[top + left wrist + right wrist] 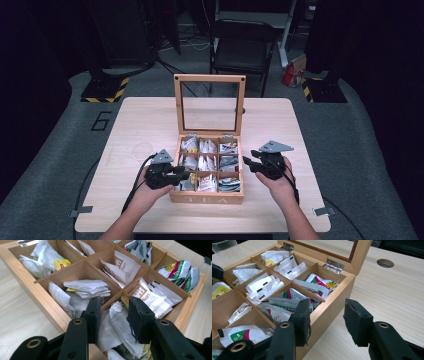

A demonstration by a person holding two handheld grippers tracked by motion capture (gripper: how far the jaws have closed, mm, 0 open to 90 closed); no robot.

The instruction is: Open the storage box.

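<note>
Jaws of the left gripper stand apart on either side of a white tea bag in the near-left compartment of the wooden tea box; whether the pads actually press on the bag cannot be told, since a little space seems to remain on each side. In the high view this left gripper reaches over the box's near-left corner from the person's left hand. Just beyond it, the next compartment holds folded white sachets, and the middle cells hold paper packets with brown print. The right gripper has its jaws spread with nothing between them, straddling the box's right wall: one jaw hangs over the green-and-white packets inside, the other over the table. Seen from above, the right gripper sits just beside the box's right edge. Behind the compartments the glass-paned lid stands upright on its hinges.
</note>
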